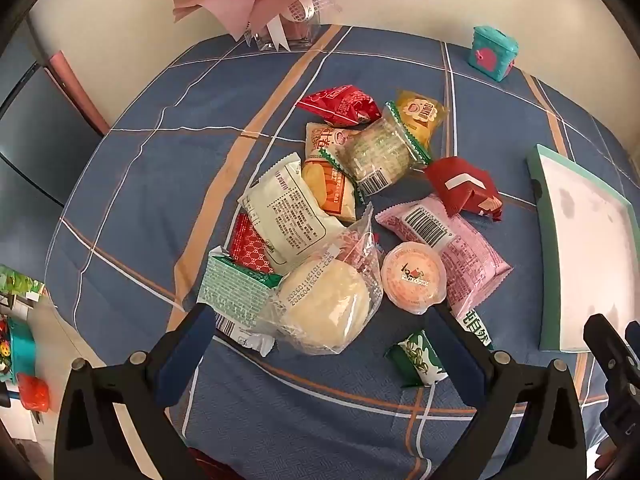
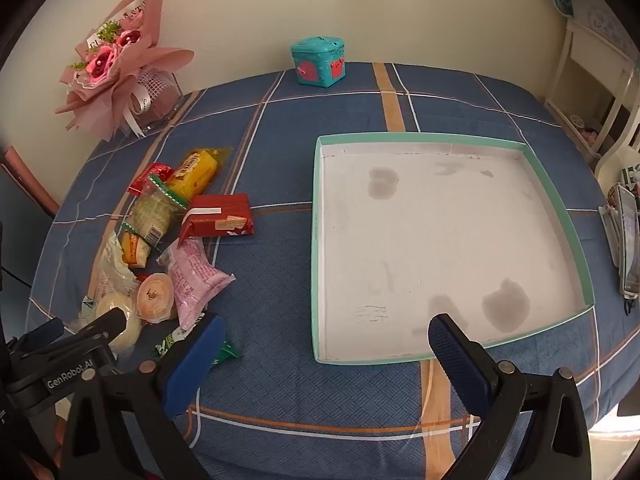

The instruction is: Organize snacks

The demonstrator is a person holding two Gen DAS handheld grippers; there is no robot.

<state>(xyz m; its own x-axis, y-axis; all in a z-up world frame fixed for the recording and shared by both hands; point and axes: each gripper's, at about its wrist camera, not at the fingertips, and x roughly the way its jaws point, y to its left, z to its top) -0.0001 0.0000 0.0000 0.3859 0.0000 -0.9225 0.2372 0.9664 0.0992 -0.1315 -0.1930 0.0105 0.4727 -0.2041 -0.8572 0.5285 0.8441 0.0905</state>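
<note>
— What's taking up the room here?

— A blue checked tablecloth (image 2: 280, 380) is covering the table against a cream wall (image 2: 360, 12). A shallow white tray (image 2: 560, 216) with a green rim is sitting empty on the right, a pink bouquet (image 2: 120, 72) is standing at the back left, and a teal box (image 2: 318, 62) is sitting near the wall.

— And the snacks?

— The snack pile (image 1: 340, 208) is lying left of the tray, packets overlapping: a pink packet (image 1: 460, 252), a wrapped bun (image 1: 328, 304), a jelly cup (image 1: 414, 276).

— The grippers?

— The left gripper (image 1: 320, 322) is hovering wide apart over the bun; the right gripper (image 2: 328, 332) is gaping too, holding nothing.
</note>
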